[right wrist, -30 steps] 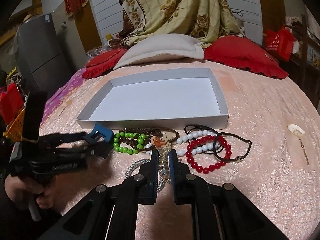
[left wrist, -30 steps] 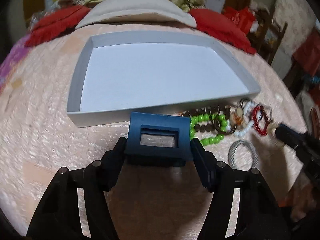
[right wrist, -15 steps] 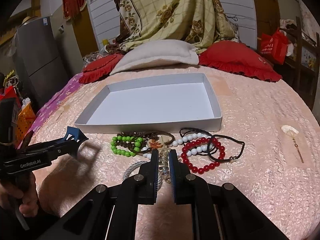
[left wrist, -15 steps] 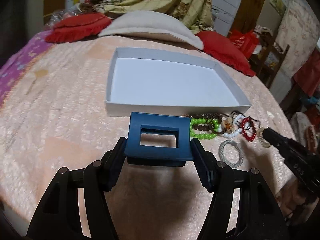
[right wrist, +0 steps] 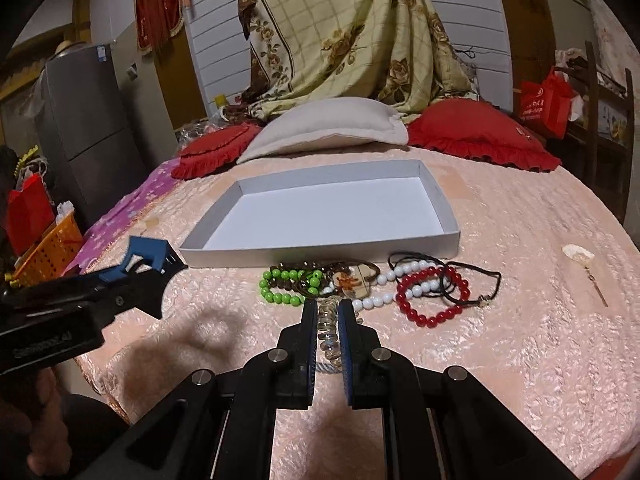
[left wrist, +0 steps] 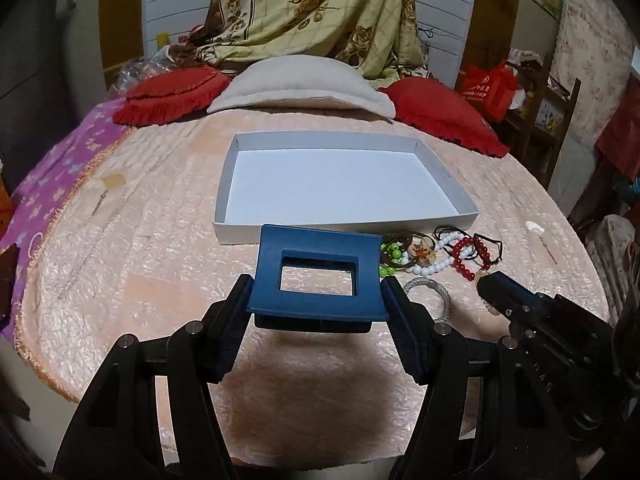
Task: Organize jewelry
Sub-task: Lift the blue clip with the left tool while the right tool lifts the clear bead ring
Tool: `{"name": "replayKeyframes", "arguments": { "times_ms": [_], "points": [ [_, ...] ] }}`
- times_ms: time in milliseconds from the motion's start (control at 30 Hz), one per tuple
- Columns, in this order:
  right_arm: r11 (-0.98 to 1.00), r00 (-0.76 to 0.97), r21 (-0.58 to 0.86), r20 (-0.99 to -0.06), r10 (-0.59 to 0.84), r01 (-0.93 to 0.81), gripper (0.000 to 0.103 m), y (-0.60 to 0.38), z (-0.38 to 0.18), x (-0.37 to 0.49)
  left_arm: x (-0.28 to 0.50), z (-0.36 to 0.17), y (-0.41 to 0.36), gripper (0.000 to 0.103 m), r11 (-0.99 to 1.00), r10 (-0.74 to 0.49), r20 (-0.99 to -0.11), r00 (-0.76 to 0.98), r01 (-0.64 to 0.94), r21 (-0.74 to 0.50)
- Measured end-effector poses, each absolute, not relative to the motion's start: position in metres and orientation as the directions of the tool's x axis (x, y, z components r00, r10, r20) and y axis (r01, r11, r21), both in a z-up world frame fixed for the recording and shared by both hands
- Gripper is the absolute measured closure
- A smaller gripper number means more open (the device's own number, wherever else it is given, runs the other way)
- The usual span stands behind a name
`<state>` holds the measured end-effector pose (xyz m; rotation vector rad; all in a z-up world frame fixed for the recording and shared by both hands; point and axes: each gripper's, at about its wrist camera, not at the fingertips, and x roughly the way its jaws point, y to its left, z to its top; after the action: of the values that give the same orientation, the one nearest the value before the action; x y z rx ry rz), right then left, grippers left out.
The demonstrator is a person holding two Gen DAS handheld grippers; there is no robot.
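**2 grippers loaded, 1 tray empty**

A blue hair claw (left wrist: pixel 318 276) is clamped between the fingers of the left gripper (left wrist: pixel 316 300) and held above the bedcover, in front of the white tray (left wrist: pixel 344 230). A clear coil band (right wrist: pixel 328 328) is pinched by the nearly closed right gripper (right wrist: pixel 329 320).

Beside the tray's near wall 1 pile of jewelry is seen: 1 green bead bracelet (right wrist: pixel 280 294), 1 white bead bracelet (right wrist: pixel 384 300), 1 red bead bracelet (right wrist: pixel 434 304), 1 amber pendant (right wrist: pixel 352 282), dark cords (right wrist: pixel 476 284) and 1 grey rope bangle (left wrist: pixel 434 294). How many brown strands are tangled in cannot be counted.

The pink quilted bedcover (right wrist: pixel 520 340) is backed by 2 red cushions (right wrist: pixel 476 132), 1 beige pillow (right wrist: pixel 328 128) and 1 floral blanket (right wrist: pixel 352 28). A grey fridge (right wrist: pixel 84 128) is seen at left.
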<state>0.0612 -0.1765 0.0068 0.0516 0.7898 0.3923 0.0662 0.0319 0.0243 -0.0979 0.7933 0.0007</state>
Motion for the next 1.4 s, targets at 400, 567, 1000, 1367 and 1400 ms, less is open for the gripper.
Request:
{"name": "replayKeyframes", "arguments": {
  "times_ms": [400,567,1000,1367,1400],
  "points": [
    [0.951,0.645,0.132,-0.708,0.288,-0.28,0.094,-0.201,0.001,0.054,0.067,0.014,0.012,0.039,0.999,0.0,-0.721,0.692,-0.035,-0.033],
    [0.962,0.646,0.142,-0.717,0.262,-0.233,0.094,-0.206,0.002,0.061,0.072,0.006,0.018,0.039,0.998,0.003,-0.728,0.685,-0.047,-0.04],
    [0.965,0.651,0.086,-0.723,0.231,-0.246,0.094,-0.181,0.0,0.06,0.084,-0.009,0.035,0.039,0.992,-0.01,-0.743,0.669,-0.088,-0.093],
    [0.97,0.636,0.085,-0.742,0.213,-0.227,0.094,-0.175,-0.008,0.07,0.087,-0.013,0.037,0.039,0.991,-0.024,-0.758,0.652,-0.085,-0.104],
    [0.97,0.636,0.084,-0.741,0.214,-0.229,0.094,-0.174,-0.008,0.07,0.087,-0.013,0.037,0.039,0.991,-0.02,-0.757,0.653,-0.086,-0.1]
  ]
}}
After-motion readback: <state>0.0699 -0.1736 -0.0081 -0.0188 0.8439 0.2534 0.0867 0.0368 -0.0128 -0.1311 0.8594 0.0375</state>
